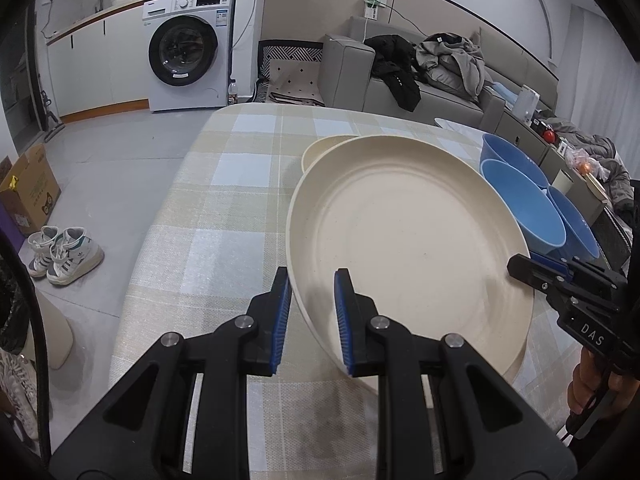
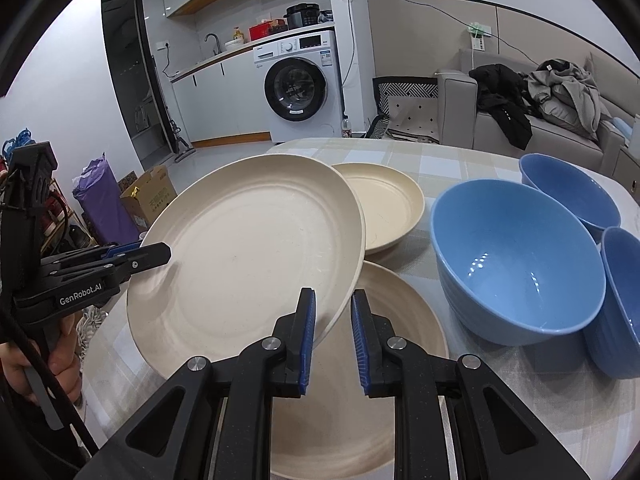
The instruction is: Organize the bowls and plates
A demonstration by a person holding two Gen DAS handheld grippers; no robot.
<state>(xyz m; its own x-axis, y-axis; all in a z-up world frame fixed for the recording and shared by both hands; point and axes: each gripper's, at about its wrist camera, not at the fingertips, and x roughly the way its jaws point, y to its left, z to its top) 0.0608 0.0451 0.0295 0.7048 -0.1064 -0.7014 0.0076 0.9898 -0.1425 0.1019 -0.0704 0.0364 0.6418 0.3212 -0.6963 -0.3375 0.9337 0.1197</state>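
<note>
A large cream plate [image 1: 408, 232] [image 2: 248, 248] hangs tilted above the checked tablecloth, gripped at two opposite rims. My left gripper [image 1: 314, 280] [image 2: 164, 252] is shut on its left rim. My right gripper [image 2: 333, 296] [image 1: 524, 270] is shut on its right rim. Under the raised plate a second large cream plate [image 2: 392, 320] lies flat on the table. A smaller cream plate [image 2: 384, 204] [image 1: 316, 150] sits just behind. Three blue bowls [image 2: 516, 256] [image 2: 568, 192] [image 2: 624, 292] stand to the right, apart from the plates.
The table [image 1: 224, 200] ends at a rounded far edge. Beyond it are a grey sofa [image 1: 440, 96] with clothes and a washing machine [image 1: 188, 48]. Shoes [image 1: 64, 252] and a cardboard box [image 1: 28, 192] lie on the floor at the left.
</note>
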